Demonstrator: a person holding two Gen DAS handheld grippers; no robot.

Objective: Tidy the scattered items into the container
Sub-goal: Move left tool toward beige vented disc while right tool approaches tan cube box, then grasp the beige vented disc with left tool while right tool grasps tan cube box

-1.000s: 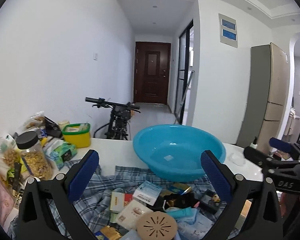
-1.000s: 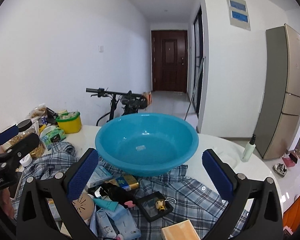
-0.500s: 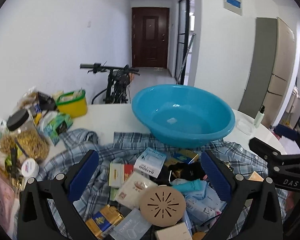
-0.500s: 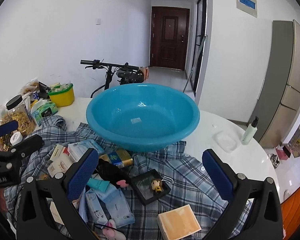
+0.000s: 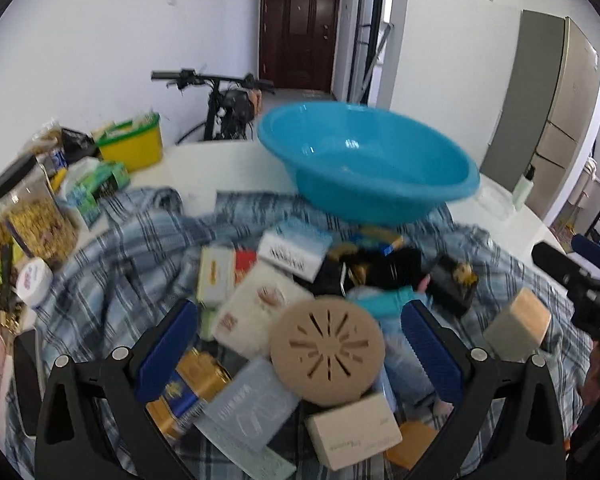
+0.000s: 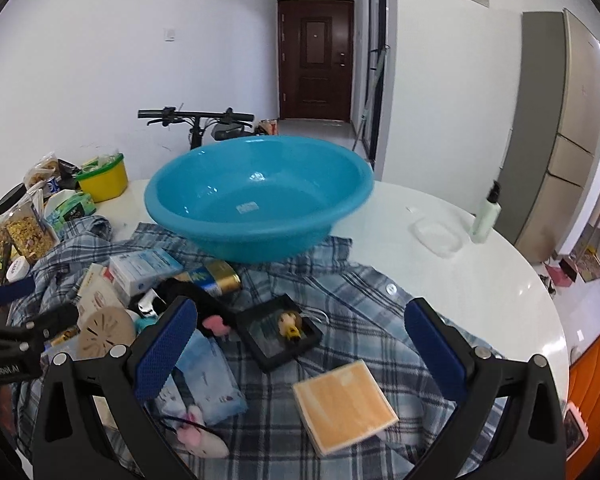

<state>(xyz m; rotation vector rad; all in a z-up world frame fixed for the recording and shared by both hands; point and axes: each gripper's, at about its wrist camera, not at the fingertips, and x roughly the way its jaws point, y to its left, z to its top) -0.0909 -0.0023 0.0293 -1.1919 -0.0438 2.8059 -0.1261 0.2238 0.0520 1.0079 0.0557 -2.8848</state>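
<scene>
Both tools gape, gripping nothing: left tool (image 5: 300, 344) over the tan disc (image 5: 327, 354), right tool (image 6: 300, 344) above the shirt (image 6: 352, 320), basin (image 6: 260, 208) beyond.

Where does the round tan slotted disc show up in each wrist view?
Left wrist view: the disc lies low in the centre, between the fingers, atop the pile.
Right wrist view: the disc sits at lower left, beside the left gripper.
Shared landmark: the blue basin behind the pile.
</scene>
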